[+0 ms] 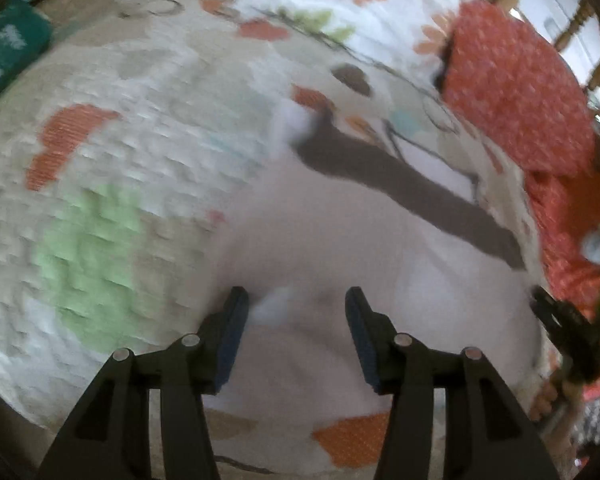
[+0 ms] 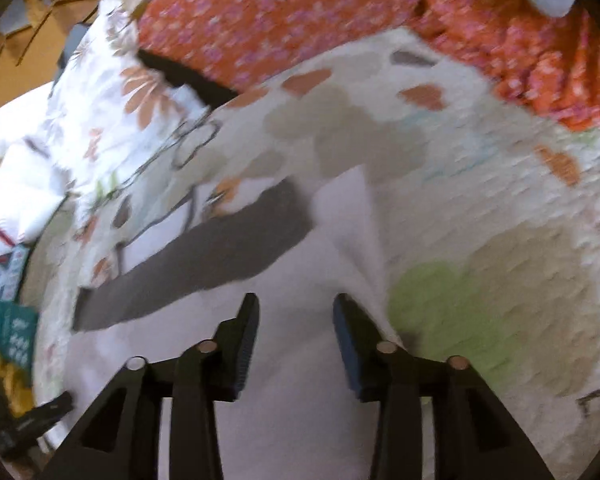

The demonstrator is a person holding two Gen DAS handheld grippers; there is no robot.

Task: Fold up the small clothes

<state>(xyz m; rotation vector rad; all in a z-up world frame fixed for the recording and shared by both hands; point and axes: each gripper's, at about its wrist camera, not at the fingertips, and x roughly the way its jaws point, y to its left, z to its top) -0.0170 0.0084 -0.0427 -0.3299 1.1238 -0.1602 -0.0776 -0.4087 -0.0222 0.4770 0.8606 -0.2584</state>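
A: Both views blurred. Pale white small garment with a broad dark grey band (image 1: 380,240) spread flat on the bed, over a textured cream bedspread with orange and green patches (image 1: 100,160). Laid out that way, probably, to give a clean fold line.

B: Left tongs (image 1: 296,304)?

A: Parted to a middling gap, nothing pinched; white cloth visible beneath and between the blue pads, not pressed by them. Poised above the near edge of the garment.

B: And the right tongs (image 2: 296,312)?

A: Same: moderately open, empty, over the white fabric close to its right-hand edge, where a fold or crease runs up toward the grey band. Hard to tell through the blur whether the tips touch the cloth.

B: Anything else nearby?

A: Orange floral-print fabric (image 2: 300,20) bunched beyond the garment, well clear of it. White flowered pillow (image 2: 100,120) off to one side. Likely kept apart to leave folding room.

B: Stage?

A: Seemingly between grips: cloth lying free, fold not finished.
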